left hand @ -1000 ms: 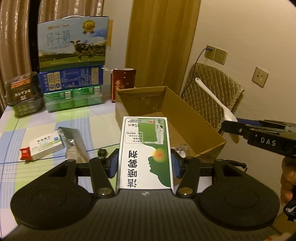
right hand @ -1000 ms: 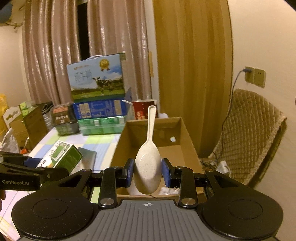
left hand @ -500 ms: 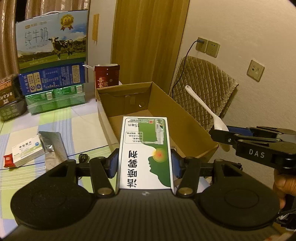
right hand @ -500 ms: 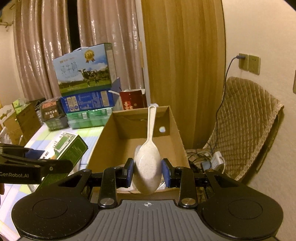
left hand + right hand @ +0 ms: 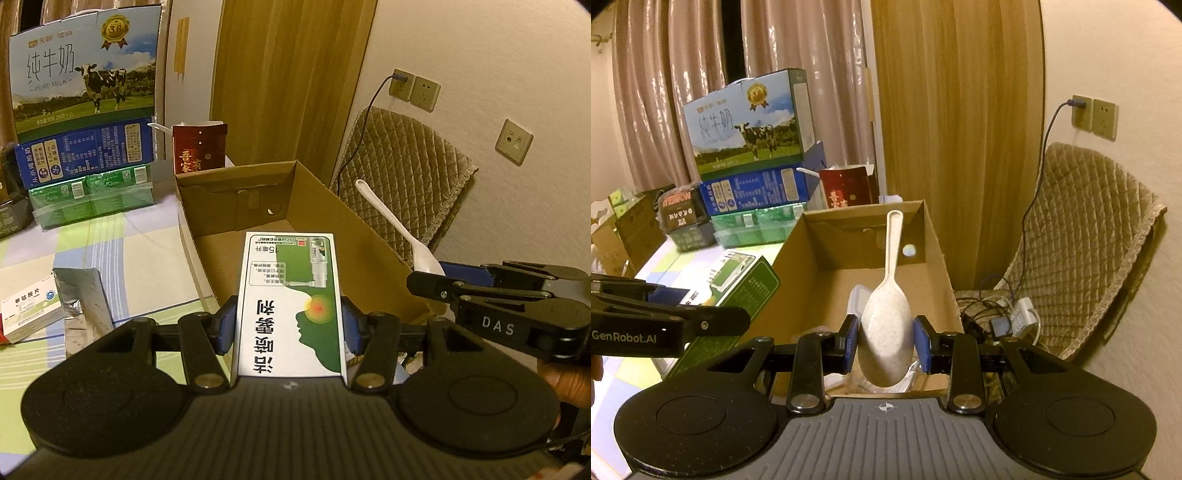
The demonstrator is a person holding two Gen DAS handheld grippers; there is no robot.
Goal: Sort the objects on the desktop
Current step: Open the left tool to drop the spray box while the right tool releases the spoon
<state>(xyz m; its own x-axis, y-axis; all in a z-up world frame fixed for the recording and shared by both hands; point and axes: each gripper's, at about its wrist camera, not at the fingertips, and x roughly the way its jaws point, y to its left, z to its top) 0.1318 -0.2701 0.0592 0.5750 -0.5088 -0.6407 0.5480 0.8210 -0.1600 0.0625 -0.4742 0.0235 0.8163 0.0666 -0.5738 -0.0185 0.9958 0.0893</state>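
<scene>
Both grippers moved closer over the cardboard box (image 5: 332, 206) at frame centre, left fingers (image 5: 225, 325) grasping the green medicine box (image 5: 290, 302), right gripper (image 5: 886, 343) clenched on the spoon (image 5: 886, 325); small pill box (image 5: 29, 314) & foil pack (image 5: 83, 295) at lower left wait on the table (image 5: 147, 258).

A lived-in room of a home — floor-length curtains (image 5: 683, 92), a checked tablecloth (image 5: 122, 254) crowded with a stacked milk gift carton (image 5: 83, 70) and drink packs (image 5: 90, 197), a quilted chair cover (image 5: 1082, 236), and a charger cable plugged into a wall socket (image 5: 402, 85).
</scene>
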